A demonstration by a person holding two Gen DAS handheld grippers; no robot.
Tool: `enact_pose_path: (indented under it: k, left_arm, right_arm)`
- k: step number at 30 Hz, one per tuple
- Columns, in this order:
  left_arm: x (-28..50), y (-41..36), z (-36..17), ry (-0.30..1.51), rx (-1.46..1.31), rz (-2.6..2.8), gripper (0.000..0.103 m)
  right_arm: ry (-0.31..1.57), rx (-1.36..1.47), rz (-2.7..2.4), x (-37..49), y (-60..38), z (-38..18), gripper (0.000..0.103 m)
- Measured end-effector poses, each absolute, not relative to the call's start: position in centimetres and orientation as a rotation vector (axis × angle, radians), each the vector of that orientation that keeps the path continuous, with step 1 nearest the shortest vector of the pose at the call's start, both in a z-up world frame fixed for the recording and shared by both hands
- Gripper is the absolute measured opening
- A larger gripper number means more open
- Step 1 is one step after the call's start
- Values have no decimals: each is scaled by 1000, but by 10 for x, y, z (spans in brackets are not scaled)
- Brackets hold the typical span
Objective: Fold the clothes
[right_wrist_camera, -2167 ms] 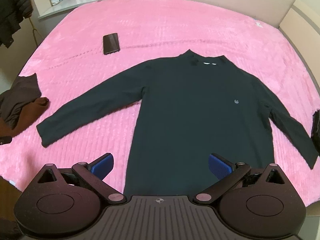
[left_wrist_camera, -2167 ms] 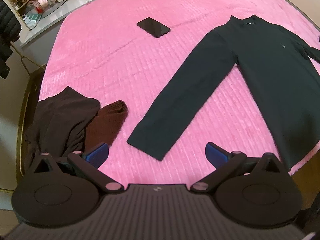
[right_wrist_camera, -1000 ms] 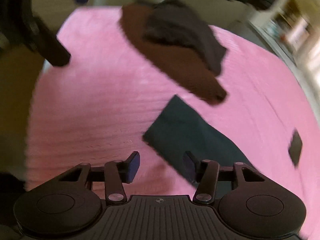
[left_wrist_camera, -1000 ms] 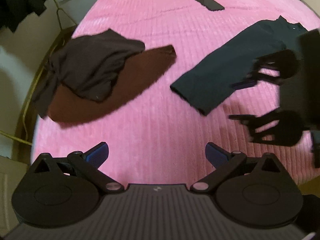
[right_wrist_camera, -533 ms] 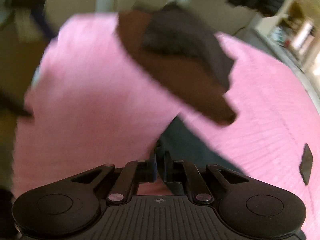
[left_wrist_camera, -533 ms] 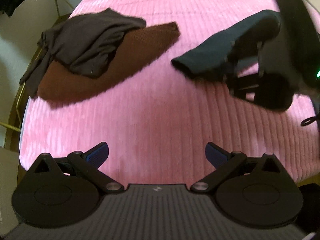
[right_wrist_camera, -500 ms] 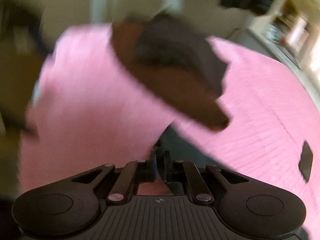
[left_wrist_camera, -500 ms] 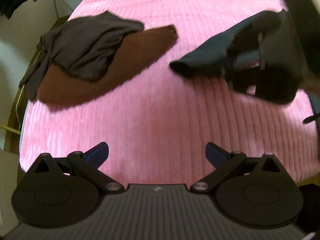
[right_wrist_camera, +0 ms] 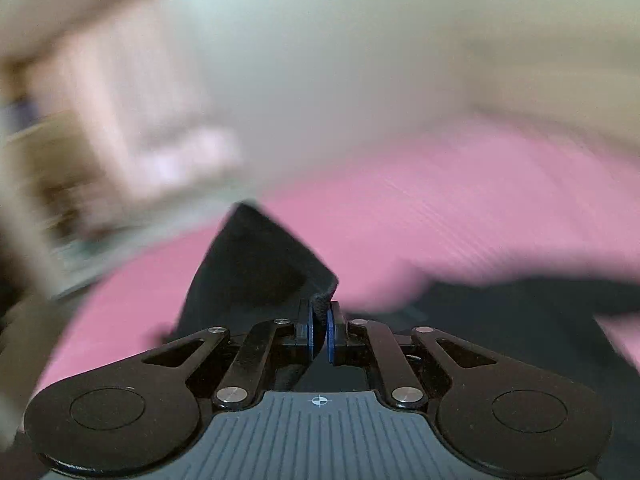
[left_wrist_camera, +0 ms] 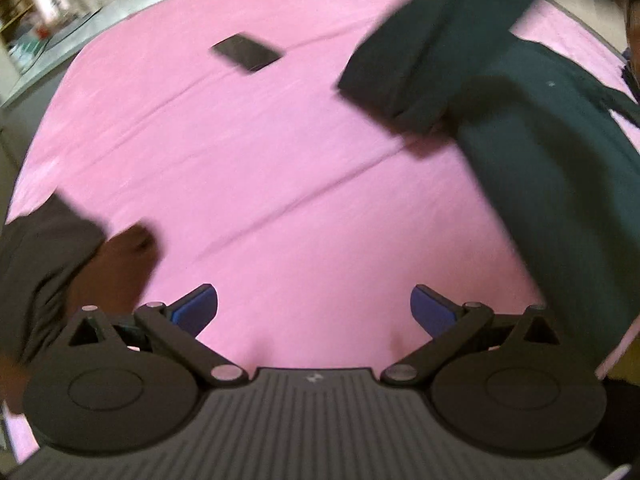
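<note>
Left wrist view looks down over the pink bedspread (left_wrist_camera: 280,184), with the left gripper (left_wrist_camera: 314,306) at the bottom of the frame, its blue-padded fingers (left_wrist_camera: 198,304) spread wide apart and holding nothing, bare pink cloth between them. On the right side of that frame lies the dark green long-sleeved top (left_wrist_camera: 560,168), its body running from the upper right down to the lower right edge. One sleeve (left_wrist_camera: 424,52) is lifted off the bed in the upper right, its cuff end hanging over the pink surface and casting a shadow just beneath. A dark phone (left_wrist_camera: 246,52) lies flat in the upper middle, well apart from the garment. At the left edge sits a heap of brown and dark grey clothes (left_wrist_camera: 68,248), touching the bedspread near the left finger. Right wrist view is heavily smeared, so little of the room can be made out, but the right gripper (right_wrist_camera: 319,334) shows clearly at the lower centre: its two blue pads (right_wrist_camera: 308,332) are pressed together on a fold of the dark sleeve (right_wrist_camera: 256,268), which rises in a peak above the fingers. Pink bedspread (right_wrist_camera: 460,216) fills the middle right, and more dark fabric spreads across the lower right, probably the body of the same top.
</note>
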State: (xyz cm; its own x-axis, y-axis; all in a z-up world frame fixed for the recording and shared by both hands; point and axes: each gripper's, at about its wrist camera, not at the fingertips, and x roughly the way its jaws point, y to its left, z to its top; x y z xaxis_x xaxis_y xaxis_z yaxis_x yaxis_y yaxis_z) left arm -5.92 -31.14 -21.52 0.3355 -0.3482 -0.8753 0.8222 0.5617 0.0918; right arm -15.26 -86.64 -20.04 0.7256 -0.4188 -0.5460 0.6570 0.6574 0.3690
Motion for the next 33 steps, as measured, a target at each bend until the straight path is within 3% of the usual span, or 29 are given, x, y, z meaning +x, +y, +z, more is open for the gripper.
enact_pose_path:
  k: [5, 10, 14, 17, 23, 33]
  left_arm:
    - [-97, -398, -234, 972, 611, -879, 101]
    - [-132, -466, -241, 959, 681, -958, 101]
    - [-142, -499, -234, 919, 705, -996, 101]
    - [-144, -516, -238, 917, 724, -1016, 101]
    - [-151, -538, -252, 924, 786, -1044, 101]
    - [-146, -578, -264, 848, 869, -1100, 101]
  right_arm:
    - [617, 776, -680, -195, -938, -288, 5]
    - [584, 848, -554, -203, -968, -275, 5]
    - [419, 727, -441, -214, -982, -214, 5]
    - [410, 769, -551, -240, -1011, -227, 5]
    - [582, 859, -640, -259, -1050, -291, 5]
    - [669, 902, -676, -279, -1054, -313, 6]
